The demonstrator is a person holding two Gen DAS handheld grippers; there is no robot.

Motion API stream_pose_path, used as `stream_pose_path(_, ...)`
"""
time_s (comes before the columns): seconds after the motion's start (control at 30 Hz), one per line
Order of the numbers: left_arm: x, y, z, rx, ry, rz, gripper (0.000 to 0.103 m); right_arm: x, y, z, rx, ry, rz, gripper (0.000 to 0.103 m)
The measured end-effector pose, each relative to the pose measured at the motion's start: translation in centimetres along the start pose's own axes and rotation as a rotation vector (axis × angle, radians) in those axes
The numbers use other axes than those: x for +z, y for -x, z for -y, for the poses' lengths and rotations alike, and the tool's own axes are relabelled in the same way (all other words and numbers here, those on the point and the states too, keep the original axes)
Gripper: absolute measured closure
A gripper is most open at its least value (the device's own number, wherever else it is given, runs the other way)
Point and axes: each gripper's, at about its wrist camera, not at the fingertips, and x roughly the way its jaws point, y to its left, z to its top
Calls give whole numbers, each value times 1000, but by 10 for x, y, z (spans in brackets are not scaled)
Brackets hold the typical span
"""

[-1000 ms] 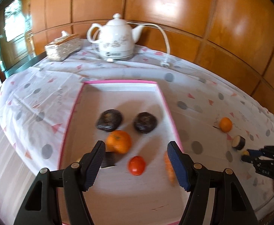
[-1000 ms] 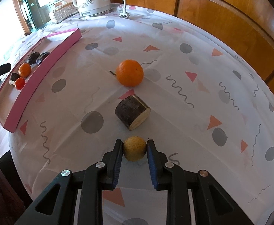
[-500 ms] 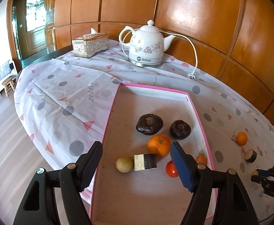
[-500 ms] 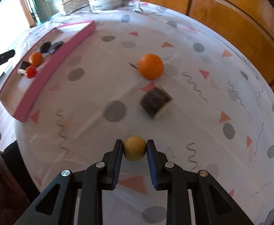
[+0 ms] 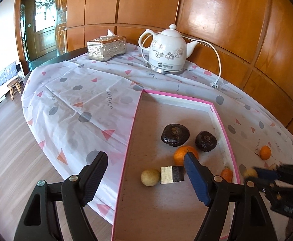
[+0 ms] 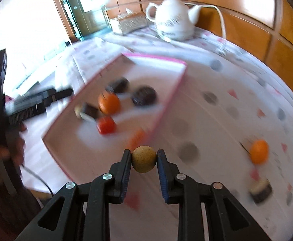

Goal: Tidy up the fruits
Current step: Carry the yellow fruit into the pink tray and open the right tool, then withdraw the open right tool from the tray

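Blue-padded fingers (image 6: pixel 160 161) of the right gripper (image 6: pixel 144 159) are pinching a small tan round fruit (image 6: pixel 144 159) from both sides, holding it clear of the cloth just beside the near right edge of the pink-rimmed tray (image 6: pixel 162 111). In the left wrist view this gripper (image 5: pixel 255 173) is showing at the right, blurred, with the fruit at its tip.

Opposite it, the left gripper (image 5: pixel 146 173) is hovering over the near part of the tray (image 5: pixel 132 132), its jaws opening wide with nothing pressed between them; its left finger is hanging over the cloth outside the tray's left rim, its right finger inside.

Lying in the tray are two dark wrinkled fruits (image 5: pixel 175 135) at the far side, an orange (image 5: pixel 181 153) just near of them, a dark-skinned wedge with pale flesh (image 5: pixel 171 175), a second tan round fruit (image 5: pixel 150 177) touching the wedge's left end, a small orange piece (image 5: pixel 226 174) by the right rim, and a red fruit (image 6: pixel 106 125) seen from the right wrist only.

On the patterned tablecloth (image 5: pixel 82 96) right of the tray, another orange (image 6: pixel 258 151) and a dark-skinned cut piece (image 6: pixel 260 190) are lying apart from each other. At the far side a white kettle (image 5: pixel 167 51) with its cord and a silver tissue box (image 5: pixel 106 47) are standing before the wood-panelled wall (image 5: pixel 226 20).
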Motion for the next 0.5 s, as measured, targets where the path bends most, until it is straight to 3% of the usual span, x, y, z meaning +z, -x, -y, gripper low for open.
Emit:
stream_pose_path(0.27,0,-3,-6,-12,18,-9,24,39,-28,-24,22,-16,32,74)
stream_pose_path(0.5,-1,-4,-2,-34,11,-12,24,39,-20,-22,-20,-11,46,70)
